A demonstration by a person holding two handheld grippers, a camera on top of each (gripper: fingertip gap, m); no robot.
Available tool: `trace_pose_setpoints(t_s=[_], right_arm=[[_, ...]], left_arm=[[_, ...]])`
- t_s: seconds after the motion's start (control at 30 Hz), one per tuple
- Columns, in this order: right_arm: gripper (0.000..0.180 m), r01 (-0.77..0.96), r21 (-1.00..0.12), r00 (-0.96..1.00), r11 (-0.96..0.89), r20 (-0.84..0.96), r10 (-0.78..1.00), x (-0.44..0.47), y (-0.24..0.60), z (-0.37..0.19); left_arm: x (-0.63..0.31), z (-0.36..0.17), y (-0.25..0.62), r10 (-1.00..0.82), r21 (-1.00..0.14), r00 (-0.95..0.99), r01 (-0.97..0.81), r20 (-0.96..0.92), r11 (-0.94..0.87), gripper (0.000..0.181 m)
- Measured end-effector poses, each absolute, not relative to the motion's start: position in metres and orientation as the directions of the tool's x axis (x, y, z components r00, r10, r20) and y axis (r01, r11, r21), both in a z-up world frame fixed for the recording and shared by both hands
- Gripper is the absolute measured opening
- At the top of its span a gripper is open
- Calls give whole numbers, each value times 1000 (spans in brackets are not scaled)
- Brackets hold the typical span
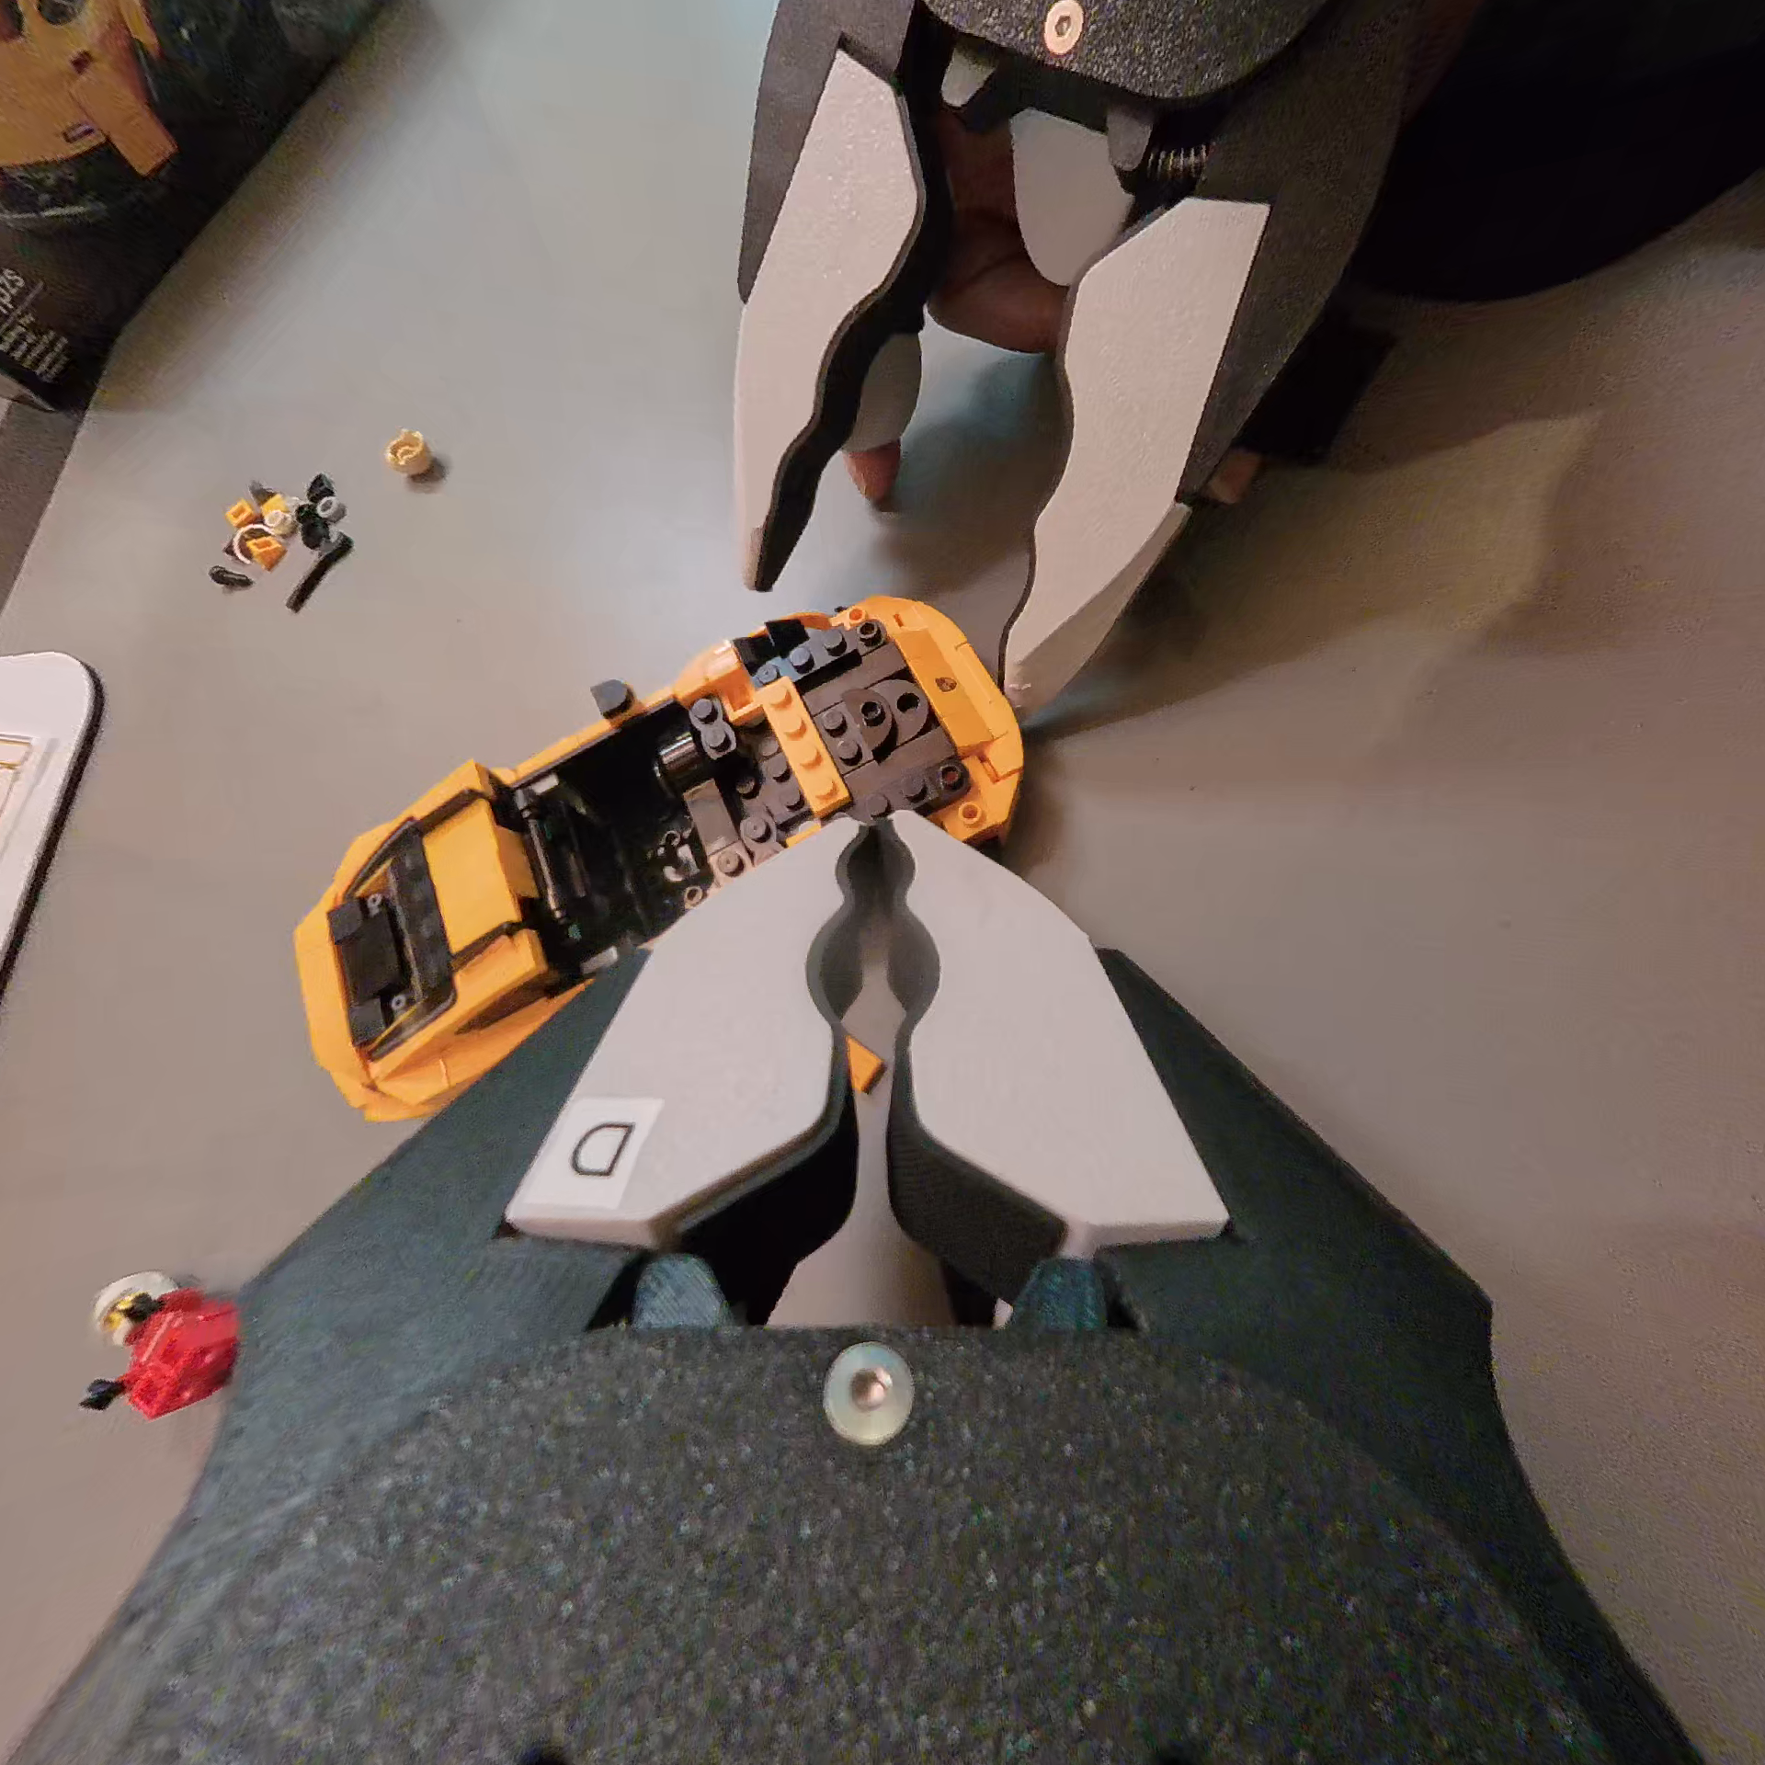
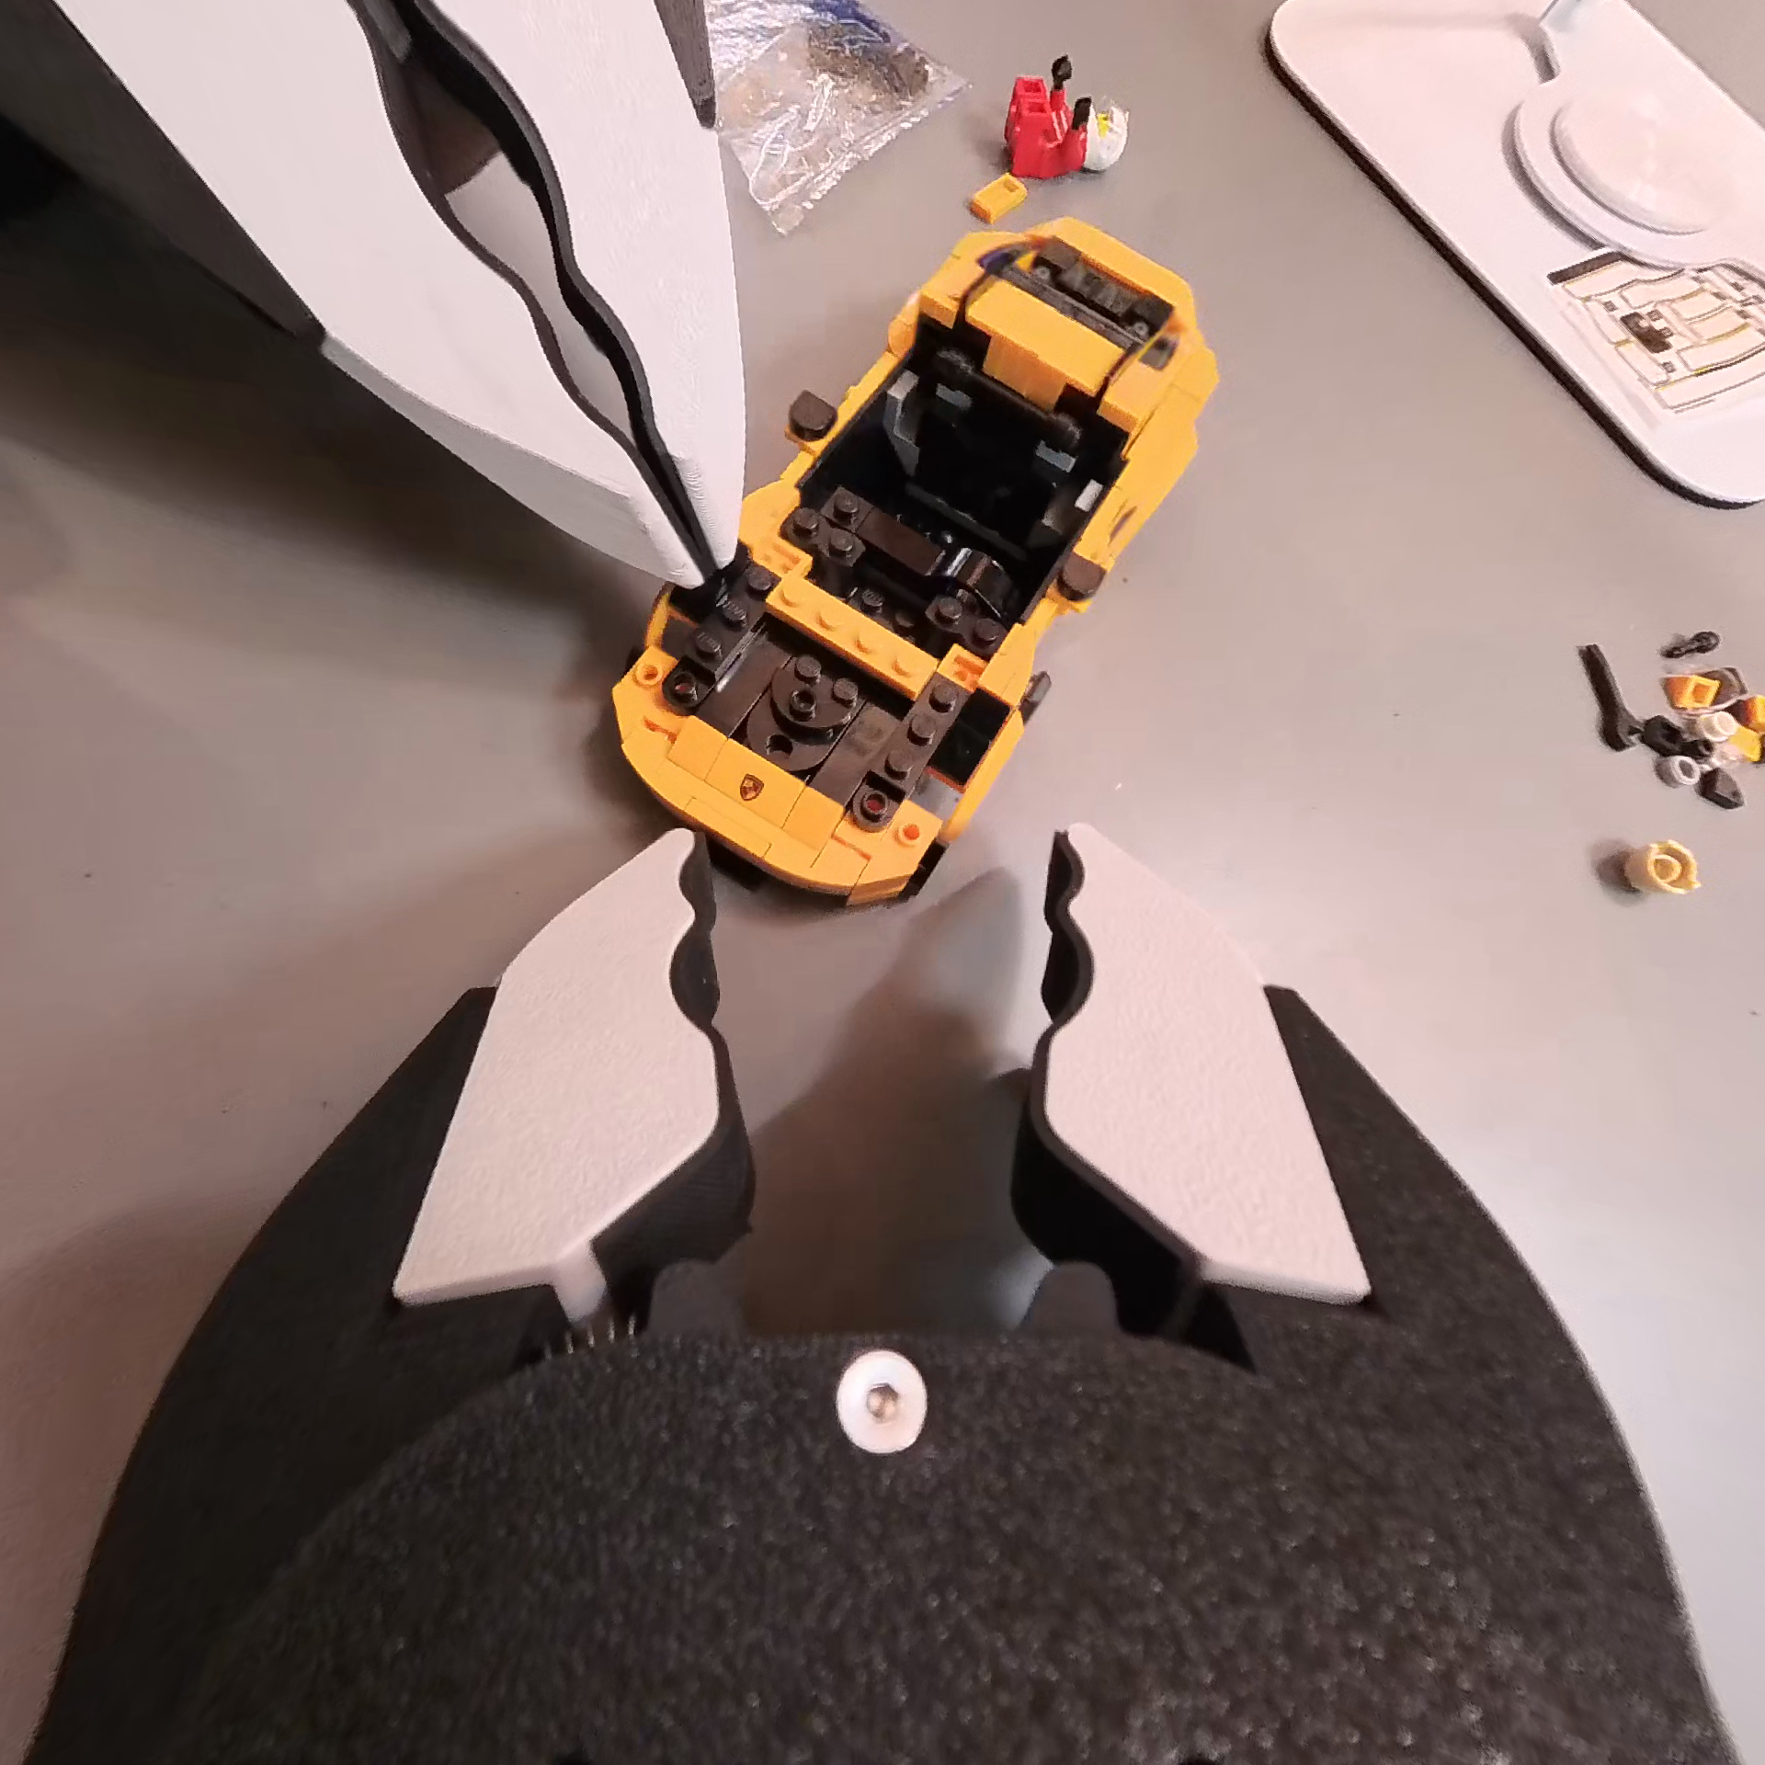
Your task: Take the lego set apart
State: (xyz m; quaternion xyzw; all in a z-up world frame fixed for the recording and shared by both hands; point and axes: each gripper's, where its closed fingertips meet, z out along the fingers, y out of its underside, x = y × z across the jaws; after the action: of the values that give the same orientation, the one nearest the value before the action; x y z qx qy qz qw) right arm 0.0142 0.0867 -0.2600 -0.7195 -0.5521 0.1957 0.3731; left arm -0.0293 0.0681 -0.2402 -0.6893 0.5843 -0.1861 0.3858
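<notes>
The orange-and-black lego car (image 1: 458,907) (image 2: 1060,315) stands on the grey table with its roof and hood off, so the black inner plates show. My left gripper (image 1: 874,829) is shut, and its tips rest on the black plates at the car's front corner. I cannot tell whether a piece is pinched between them. It also shows in the right wrist view (image 2: 709,571). My right gripper (image 2: 877,842) is open and empty, just in front of the car's nose. In the left wrist view (image 1: 888,626) one of its fingertips touches the nose.
A pile of small loose parts (image 1: 282,535) (image 2: 1700,726) and a tan round piece (image 1: 411,454) (image 2: 1662,867) lie beside the car. A red minifigure (image 1: 177,1351) (image 2: 1046,134), an orange tile (image 2: 998,198), a plastic bag (image 2: 831,105), the set's box (image 1: 86,143) and a white board (image 2: 1433,239) lie around. My hands' fingertips stand some 6 cm from each other. The orange tile (image 2: 998,198) sits 15 cm or so from the ends of my left fingers.
</notes>
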Motion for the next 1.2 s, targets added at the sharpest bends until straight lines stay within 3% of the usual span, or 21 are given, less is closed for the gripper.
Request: trace_pose_setpoints(t_s=[0.2,0.27,0.73,0.93,1.0,1.07,1.2], right_arm=[[69,647,-755,304,-109,124,945,13,84,-259],[73,640,-760,294,-115,104,950,10,81,-258],[73,664,-739,332,-115,153,931,-5,83,-262],[75,657,-742,351,-129,150,924,-7,83,-262],[74,655,-743,367,-138,154,917,-8,84,-262],[74,653,-744,370,-141,151,916,-9,85,-262],[74,652,-745,366,-139,149,919,-8,85,-262]], left_arm=[[-31,-236,66,-950,-762,278,-643,-140,-76,0],[-32,-242,62,-952,-726,278,-680,-130,-100,10],[-32,-243,68,-863,-642,453,-735,-224,-220,8],[-29,-242,66,-885,-705,402,-698,-236,-129,8],[-13,-231,45,-941,-781,323,-611,-101,-125,1],[-15,-230,49,-930,-760,318,-646,-183,-72,0],[-34,-220,63,-910,-777,388,-615,-148,-136,0]])
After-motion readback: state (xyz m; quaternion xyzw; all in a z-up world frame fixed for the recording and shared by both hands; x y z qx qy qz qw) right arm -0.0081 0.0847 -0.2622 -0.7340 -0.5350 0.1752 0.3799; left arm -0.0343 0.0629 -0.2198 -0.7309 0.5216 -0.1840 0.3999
